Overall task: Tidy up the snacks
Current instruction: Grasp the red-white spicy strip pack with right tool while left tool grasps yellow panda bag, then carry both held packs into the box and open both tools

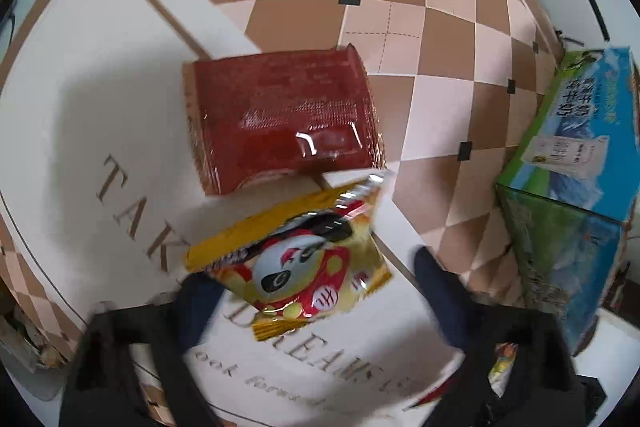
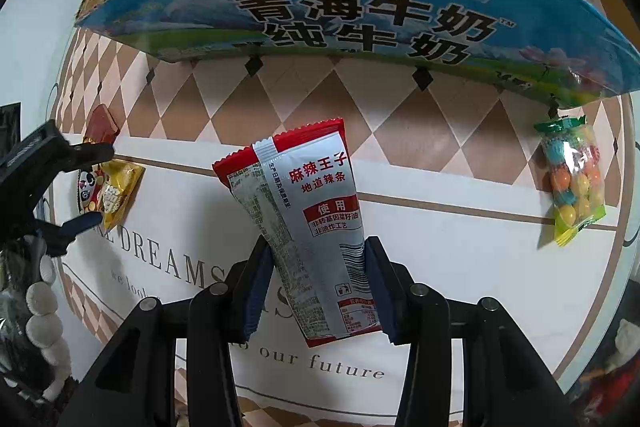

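Left gripper [image 1: 316,291] pointed steeply down, fingers spread, pads not pressing. Right gripper [image 2: 316,283] aimed straight down, both pads [image 2: 256,291] clamped on a held packet.

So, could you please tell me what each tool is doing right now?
Left tool: open, around yellow packet.
Right tool: shut on red-silver packet.

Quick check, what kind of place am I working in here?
Probably a home table, not a shop: a printed tablecloth with diamond pattern and slogan lettering, loose snack packets such as a candy bag, and a reused milk carton box stuffed with snacks.
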### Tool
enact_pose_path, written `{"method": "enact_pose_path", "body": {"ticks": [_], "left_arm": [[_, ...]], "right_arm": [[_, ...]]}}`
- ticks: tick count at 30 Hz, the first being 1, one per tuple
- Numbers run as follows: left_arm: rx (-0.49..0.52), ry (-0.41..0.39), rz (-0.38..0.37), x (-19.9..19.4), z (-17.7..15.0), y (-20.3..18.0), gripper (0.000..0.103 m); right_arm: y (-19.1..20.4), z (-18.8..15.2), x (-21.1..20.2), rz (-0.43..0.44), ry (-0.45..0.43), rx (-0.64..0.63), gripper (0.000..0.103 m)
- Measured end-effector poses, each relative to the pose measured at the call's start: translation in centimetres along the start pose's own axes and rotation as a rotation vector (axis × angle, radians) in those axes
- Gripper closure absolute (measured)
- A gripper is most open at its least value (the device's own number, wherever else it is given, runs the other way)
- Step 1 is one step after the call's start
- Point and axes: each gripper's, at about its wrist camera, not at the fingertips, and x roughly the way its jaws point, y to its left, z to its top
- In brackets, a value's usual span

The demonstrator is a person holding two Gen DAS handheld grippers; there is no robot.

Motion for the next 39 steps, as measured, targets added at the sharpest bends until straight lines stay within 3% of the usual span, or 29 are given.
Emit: {"method": "enact_pose_path", "body": {"ticks": [2,6,15,22,26,31,39], "left_arm": [[0.035,-0.024,0.033,-0.1,-0.2,-0.7,0.047],[0.122,-0.040,0.079,0.1,-1.2,-2.3,0.050],[0.403,-0.131,0.191,-0.5,-7.6,-7.8,0.051],[0.587,-0.159,0.211,-0.4,-12.3,-11.8,0.051],[0.650,-0.163,0.176,-1.2,-14.4,-13.8,0.051],[0.698,-0.194,0.090,-5.4,-15.4,-15.9,0.051],[0.773,-0.266,-0.054,-12.5,-14.6,-24.3,0.051]], "right_arm": [[0.9,-0.1,1.3,-0.001,-0.001,0.004,0.054],[0.4,-0.1,1.0,0.005,-0.006,0.013,0.054],[0.0,-1.2,0.5,0.015,-0.027,0.003,0.055],[-0.3,-3.1,-0.6,0.039,-0.041,-0.006,0.055],[-1.0,-3.9,-2.4,0.064,-0.063,0.002,0.055],[-2.5,-4.6,-5.9,0.118,-0.114,0.029,0.055],[-5.6,-2.2,-13.0,0.205,-0.234,0.089,0.055]]}}
